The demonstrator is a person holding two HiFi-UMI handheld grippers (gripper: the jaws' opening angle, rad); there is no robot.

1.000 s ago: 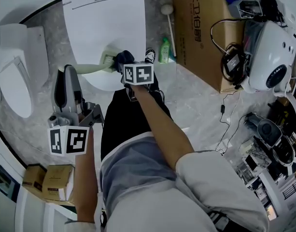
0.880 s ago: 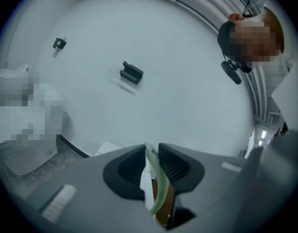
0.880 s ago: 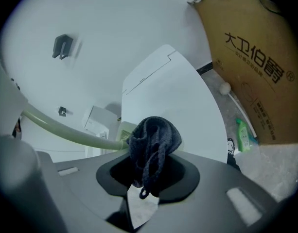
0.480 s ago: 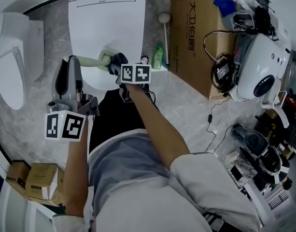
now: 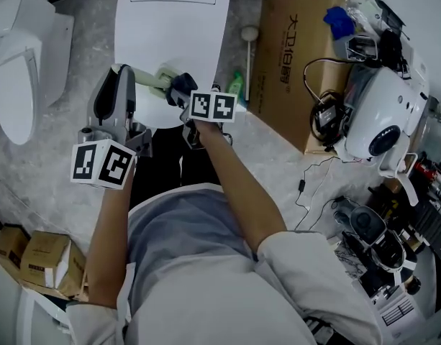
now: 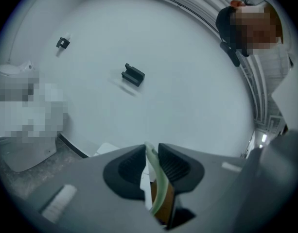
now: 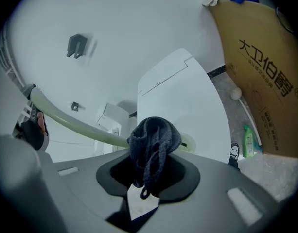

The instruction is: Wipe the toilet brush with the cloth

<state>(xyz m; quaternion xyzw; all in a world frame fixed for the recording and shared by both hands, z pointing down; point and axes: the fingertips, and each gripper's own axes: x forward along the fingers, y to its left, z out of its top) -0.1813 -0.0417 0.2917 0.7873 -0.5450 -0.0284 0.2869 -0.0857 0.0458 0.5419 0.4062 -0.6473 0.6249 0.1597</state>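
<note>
The toilet brush has a pale green handle [image 5: 147, 77] and is held level in front of the white toilet [image 5: 173, 20]. My left gripper [image 5: 125, 72] is shut on the handle's end, and the thin green handle [image 6: 156, 178] shows pinched between its dark pads. My right gripper [image 5: 180, 92] is shut on a dark blue cloth [image 5: 178, 85], which is pressed against the brush near its head end. In the right gripper view the bunched cloth [image 7: 153, 140] fills the jaws. The handle [image 7: 71, 120] runs left from it to my left gripper, and the pale brush head [image 7: 187, 142] peeks out behind.
A large cardboard box [image 5: 292, 49] stands right of the toilet, with a green bottle [image 5: 238, 85] and a white long-handled tool [image 5: 249, 33] beside it. A second toilet [image 5: 19, 63] is at the left. Small cartons [image 5: 40, 261] lie lower left. Equipment and cables [image 5: 378, 113] crowd the right.
Both grippers, with brush and cloth, now sit higher in the head view and closer to the toilet lid. Both holds are unchanged.
</note>
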